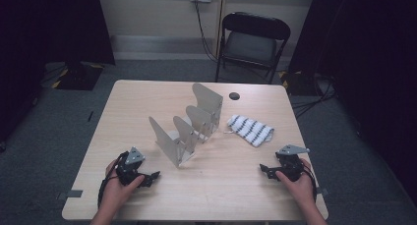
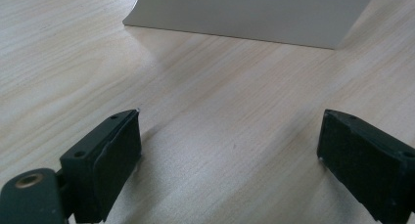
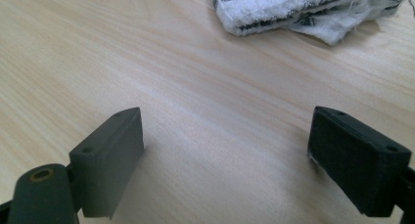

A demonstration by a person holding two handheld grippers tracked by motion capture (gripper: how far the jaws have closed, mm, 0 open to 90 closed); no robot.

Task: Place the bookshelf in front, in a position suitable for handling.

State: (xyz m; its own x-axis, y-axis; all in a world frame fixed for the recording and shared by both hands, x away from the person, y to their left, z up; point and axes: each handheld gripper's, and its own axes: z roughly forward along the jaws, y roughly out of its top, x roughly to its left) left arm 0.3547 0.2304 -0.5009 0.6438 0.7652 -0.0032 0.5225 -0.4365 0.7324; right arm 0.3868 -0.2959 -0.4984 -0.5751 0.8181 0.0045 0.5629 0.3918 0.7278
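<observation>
Both claws wide open, nothing held. My left claw sits low over the bench near the front-left corner, jaws spread with bare wood between them. My right claw is the same at front-right: jaws spread, bare wood between. Neither presses on any object.

Nearest to the left claw: the metal divider rack, grey sheet metal, standing mid-bench and running diagonally from near-left to far-right. In the left gripper view its near end is straight ahead of the jaws, clearly apart from them, base flat on the wood.

Nearest to the right claw: the striped cloth, white with dark bands, folded, lying flat to the right of the rack. In the right gripper view it is ahead and slightly right, frayed edge toward me, apart from the jaws.

Edges and room: both hands are close to the front edge. Open wood between the two claws across the whole front strip. Left third of the bench is free beside the rack. The cloth sits just beside the rack's far end; can't tell if they touch. Right edge of the bench is near the cloth, with a narrow free strip.

Count: 2 claws, 1 rack with 4 upright plates, 1 cloth, 1 dark round cable hole near the far edge, 1 folding chair behind the bench.
</observation>
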